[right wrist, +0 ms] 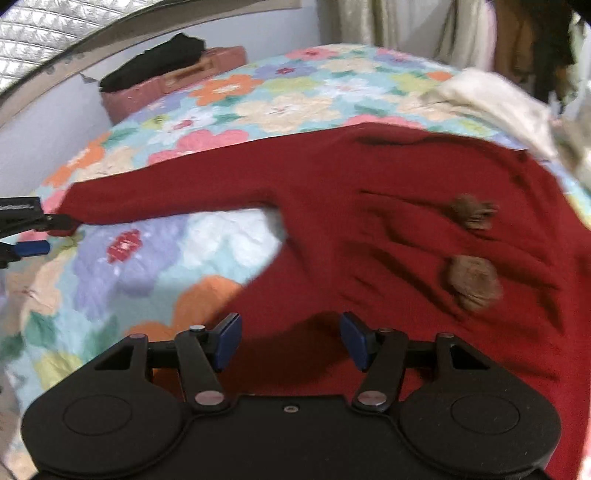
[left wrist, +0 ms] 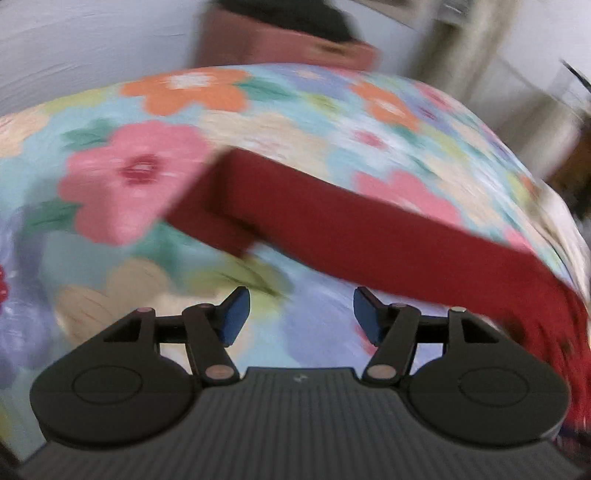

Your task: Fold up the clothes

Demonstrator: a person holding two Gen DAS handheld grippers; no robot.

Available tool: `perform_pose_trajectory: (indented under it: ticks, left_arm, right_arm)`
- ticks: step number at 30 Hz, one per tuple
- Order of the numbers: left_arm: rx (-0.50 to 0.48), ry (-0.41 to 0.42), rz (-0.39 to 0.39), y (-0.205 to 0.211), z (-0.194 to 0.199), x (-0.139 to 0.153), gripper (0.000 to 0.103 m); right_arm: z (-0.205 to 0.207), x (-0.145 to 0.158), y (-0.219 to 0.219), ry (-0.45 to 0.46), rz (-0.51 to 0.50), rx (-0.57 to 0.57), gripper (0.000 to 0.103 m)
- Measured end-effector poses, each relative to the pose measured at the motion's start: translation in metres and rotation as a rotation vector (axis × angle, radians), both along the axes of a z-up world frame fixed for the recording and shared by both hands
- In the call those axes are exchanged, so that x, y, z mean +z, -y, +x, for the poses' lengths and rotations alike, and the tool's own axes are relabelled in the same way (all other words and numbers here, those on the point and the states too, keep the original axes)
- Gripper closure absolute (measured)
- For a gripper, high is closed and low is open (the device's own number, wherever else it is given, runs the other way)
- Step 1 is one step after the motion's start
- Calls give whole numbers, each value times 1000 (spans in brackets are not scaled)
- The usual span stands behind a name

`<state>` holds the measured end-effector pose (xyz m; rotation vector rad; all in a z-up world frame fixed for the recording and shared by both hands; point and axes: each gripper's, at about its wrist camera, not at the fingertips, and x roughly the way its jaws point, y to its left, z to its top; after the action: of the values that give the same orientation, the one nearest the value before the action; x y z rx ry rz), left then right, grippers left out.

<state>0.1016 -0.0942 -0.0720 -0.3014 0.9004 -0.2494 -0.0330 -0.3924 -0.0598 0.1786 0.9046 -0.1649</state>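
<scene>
A red sweater (right wrist: 369, 206) lies flat on the floral bedspread (right wrist: 258, 103), with two brown pom-poms (right wrist: 472, 282) on its front. Its left sleeve (right wrist: 166, 199) stretches out toward the left. My right gripper (right wrist: 290, 339) is open just above the sweater's near hem, nothing between its blue pads. My left gripper (right wrist: 51, 236) shows at the far left by the sleeve cuff. In the left wrist view the left gripper (left wrist: 301, 314) is open and holds nothing. The red sleeve (left wrist: 369, 229) runs diagonally beyond it, and the cuff (left wrist: 207, 206) is ahead to the left. This view is motion-blurred.
A pink box (right wrist: 192, 70) with a black cloth (right wrist: 155, 62) on top sits at the bed's far end against the wall. A cream blanket (right wrist: 491, 99) is bunched at the far right edge. Curtains (right wrist: 388, 22) and hanging clothes are behind the bed.
</scene>
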Motion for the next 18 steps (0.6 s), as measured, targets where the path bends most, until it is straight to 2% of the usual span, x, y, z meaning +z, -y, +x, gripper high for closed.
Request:
perform_pose_trajectory:
  ticks: [4,8,14,18]
  left_arm:
    - [-174,31,-55,34,-35,10,35]
    - [-337,58,-110,66,-66,18,35]
    - [-453,87,-137,83,-79,19,35]
    - [-465,-3,-194,86,-81,6,33]
  right_arm:
    - [-41,19,-2,34,-8,-64,39]
    - [-76,38,-22,25,-98,-42,39]
    - [-101,83,-35,-6,-239,71,38]
    - [-117,96,-8,13,-187,24,38]
